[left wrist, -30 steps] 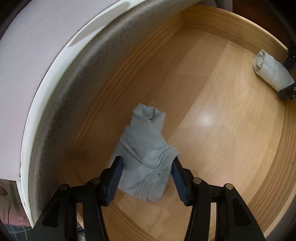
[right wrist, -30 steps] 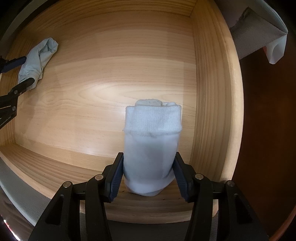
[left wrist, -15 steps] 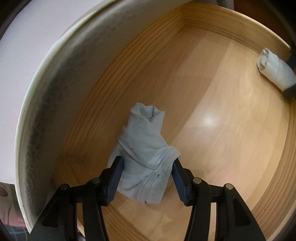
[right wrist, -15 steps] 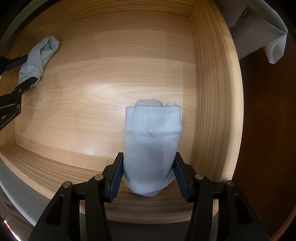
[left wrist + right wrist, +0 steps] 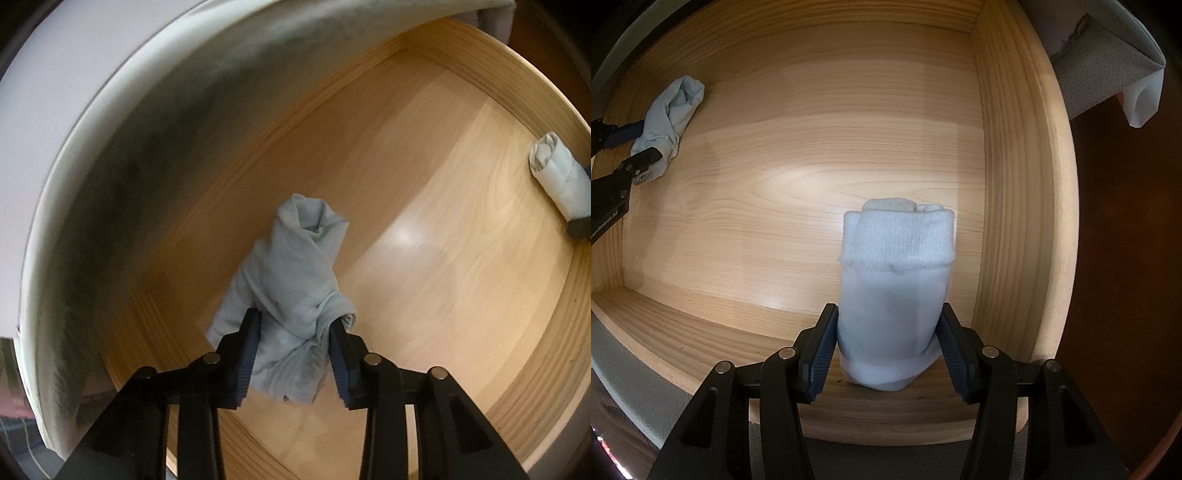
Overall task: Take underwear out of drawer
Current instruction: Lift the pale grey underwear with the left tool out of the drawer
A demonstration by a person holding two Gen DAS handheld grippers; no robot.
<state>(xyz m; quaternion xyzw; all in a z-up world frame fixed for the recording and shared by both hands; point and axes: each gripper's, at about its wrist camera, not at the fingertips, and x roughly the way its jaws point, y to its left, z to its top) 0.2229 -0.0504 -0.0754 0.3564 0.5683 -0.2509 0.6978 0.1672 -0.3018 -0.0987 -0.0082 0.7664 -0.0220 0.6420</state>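
A crumpled light blue underwear [image 5: 295,266] lies on the floor of the wooden drawer [image 5: 443,277] near its left wall. My left gripper [image 5: 293,321] points down on its near end. The jaws are closing and the pads squeeze the bunched cloth. A white rolled bundle [image 5: 895,240] with a ribbed cuff stands by the drawer's right wall [image 5: 1012,184], and my right gripper [image 5: 888,310] is shut on its lower half. The right wrist view also shows the blue underwear [image 5: 670,114] at far left, with the left gripper [image 5: 648,140] on it. The white bundle [image 5: 557,177] appears far right in the left wrist view.
A white and grey cabinet front [image 5: 92,129] overhangs the drawer's left side. A grey fabric-covered edge [image 5: 1108,55] sits past the right wall, with dark floor [image 5: 1126,258] below it. Bare wood lies between the two garments.
The left jaws have come together on the blue underwear and bunched it up. The left view has rolled a little. The right gripper and the white bundle have not moved.
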